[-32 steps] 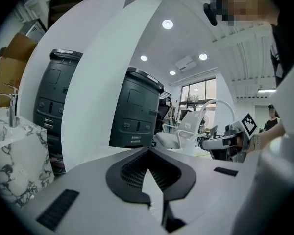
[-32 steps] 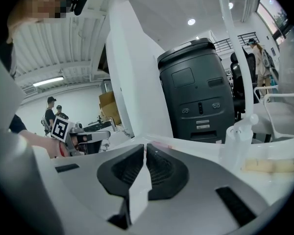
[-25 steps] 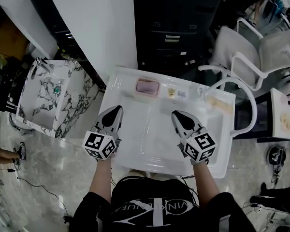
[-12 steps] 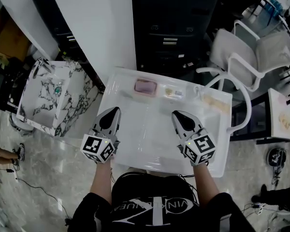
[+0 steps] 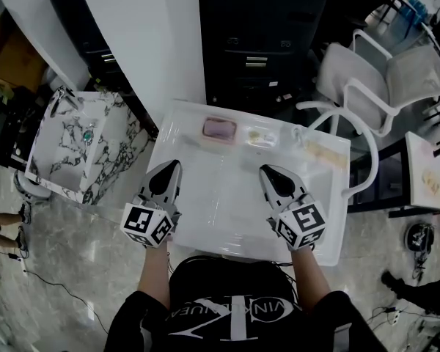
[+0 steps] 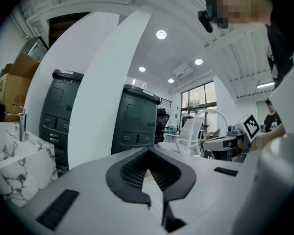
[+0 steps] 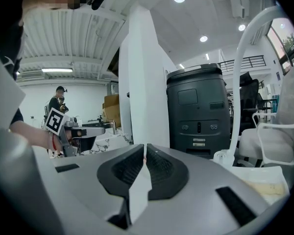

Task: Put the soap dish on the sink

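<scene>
A pink soap dish (image 5: pixel 219 129) lies at the back edge of the white sink (image 5: pixel 198 233), left of centre. My left gripper (image 5: pixel 173 165) hovers over the sink's left side, well short of the dish, its tips together and nothing between them. My right gripper (image 5: pixel 265 169) hangs over the sink's right half, also shut and empty. In the left gripper view the jaws (image 6: pixel 148 151) meet at the tip. The right gripper view shows its jaws (image 7: pixel 145 146) pressed together. Neither gripper view shows the dish.
A small clear tray with a yellowish piece (image 5: pixel 258 136) sits right of the dish, and a pale cloth (image 5: pixel 324 155) lies at the sink's right. A white arched faucet (image 5: pixel 367 160) rises there. A marble basin unit (image 5: pixel 73 145) stands left, white chairs (image 5: pixel 381 79) and a dark cabinet (image 5: pixel 257 42) behind.
Both grippers have lifted a little above the sink, side by side. Their jaws stay shut and the soap dish has not moved.
</scene>
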A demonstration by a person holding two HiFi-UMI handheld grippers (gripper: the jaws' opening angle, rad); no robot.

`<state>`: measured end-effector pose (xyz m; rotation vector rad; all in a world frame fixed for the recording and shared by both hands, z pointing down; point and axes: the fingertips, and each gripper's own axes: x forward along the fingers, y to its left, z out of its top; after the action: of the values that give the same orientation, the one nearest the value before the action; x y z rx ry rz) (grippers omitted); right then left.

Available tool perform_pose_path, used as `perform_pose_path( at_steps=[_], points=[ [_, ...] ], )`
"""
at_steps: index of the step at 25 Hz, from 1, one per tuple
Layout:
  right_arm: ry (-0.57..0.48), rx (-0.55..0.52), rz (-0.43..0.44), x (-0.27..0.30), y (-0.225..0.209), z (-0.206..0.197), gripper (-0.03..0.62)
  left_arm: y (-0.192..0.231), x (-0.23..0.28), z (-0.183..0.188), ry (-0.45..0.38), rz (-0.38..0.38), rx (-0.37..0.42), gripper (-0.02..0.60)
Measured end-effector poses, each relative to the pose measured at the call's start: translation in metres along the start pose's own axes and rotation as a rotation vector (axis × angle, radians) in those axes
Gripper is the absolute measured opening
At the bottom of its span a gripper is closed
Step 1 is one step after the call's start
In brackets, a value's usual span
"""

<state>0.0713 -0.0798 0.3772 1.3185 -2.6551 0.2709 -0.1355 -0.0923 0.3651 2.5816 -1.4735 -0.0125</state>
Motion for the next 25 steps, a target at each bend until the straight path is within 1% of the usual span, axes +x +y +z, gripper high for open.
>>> perform_pose_path(
  at_steps=[9,25],
  points=[
    [-0.028,-0.026,-0.025,-0.006,0.001,0.009,0.035,-0.004,-0.005,0.011,-0.028,0.009,0.025,0.014],
    [-0.046,-0.013,-0.043,-0.016,0.000,0.009,0.035,-0.007,-0.012,0.015,-0.044,0.023,0.035,0.014]
  ],
)
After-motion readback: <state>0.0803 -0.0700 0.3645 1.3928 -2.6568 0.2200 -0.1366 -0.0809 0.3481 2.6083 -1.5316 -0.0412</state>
